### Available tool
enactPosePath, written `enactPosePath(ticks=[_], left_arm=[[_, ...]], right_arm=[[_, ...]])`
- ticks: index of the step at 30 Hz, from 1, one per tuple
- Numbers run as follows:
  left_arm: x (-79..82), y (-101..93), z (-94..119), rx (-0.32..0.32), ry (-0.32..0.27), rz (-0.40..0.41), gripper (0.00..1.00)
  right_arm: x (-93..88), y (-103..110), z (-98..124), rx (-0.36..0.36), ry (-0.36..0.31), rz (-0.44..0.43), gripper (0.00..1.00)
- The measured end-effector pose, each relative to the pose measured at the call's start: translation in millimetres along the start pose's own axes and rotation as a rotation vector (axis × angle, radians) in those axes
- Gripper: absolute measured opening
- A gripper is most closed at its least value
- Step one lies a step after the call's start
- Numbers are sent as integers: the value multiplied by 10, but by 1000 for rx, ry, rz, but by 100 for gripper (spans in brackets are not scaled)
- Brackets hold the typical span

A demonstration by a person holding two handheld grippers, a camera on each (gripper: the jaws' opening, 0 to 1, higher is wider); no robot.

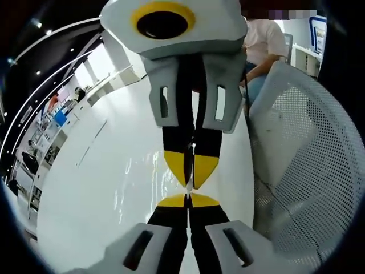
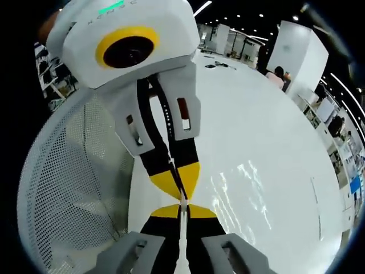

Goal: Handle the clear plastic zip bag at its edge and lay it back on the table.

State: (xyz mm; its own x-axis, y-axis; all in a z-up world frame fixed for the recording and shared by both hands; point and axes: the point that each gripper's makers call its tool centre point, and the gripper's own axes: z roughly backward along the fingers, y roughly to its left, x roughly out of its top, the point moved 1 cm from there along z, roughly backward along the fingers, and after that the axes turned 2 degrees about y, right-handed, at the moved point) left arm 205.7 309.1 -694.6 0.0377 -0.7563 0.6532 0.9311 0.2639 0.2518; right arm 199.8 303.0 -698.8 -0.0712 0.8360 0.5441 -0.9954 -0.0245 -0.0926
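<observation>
1. Looking close in the left gripper view, the left gripper [image 1: 188, 198] comes up from the bottom middle. Its yellow tips are squeezed together.
2. The right gripper [image 1: 191, 178] comes down from the top and meets it tip to tip. Its jaws are squeezed together too.
3. In the right gripper view, a thin see-through strip runs between the jaws at the bottom middle. That looks like the edge of the clear zip bag [image 2: 183, 224]. So both grippers seem to be pinching the bag's edge.
4. The rest of the bag is hard to see. Shiny ripples [image 1: 142, 182] left of the tips may be the bag hanging over the white table [image 1: 97, 171], but I cannot tell.
5. I think the bag is very light, floppy and slippery. A firm pinch on the edge strip is the best hold.
6. A white mesh chair [image 1: 302, 148] is on the right side.
7. Far off, at the top right, a person [image 1: 262, 40] sits.
</observation>
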Motion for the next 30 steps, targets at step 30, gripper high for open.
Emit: enactPosePath(ticks=[30], left_arm=[[-6, -74, 126, -15, -48, -16, 0]], right_arm=[[49, 99, -15, 0, 51, -13, 0]])
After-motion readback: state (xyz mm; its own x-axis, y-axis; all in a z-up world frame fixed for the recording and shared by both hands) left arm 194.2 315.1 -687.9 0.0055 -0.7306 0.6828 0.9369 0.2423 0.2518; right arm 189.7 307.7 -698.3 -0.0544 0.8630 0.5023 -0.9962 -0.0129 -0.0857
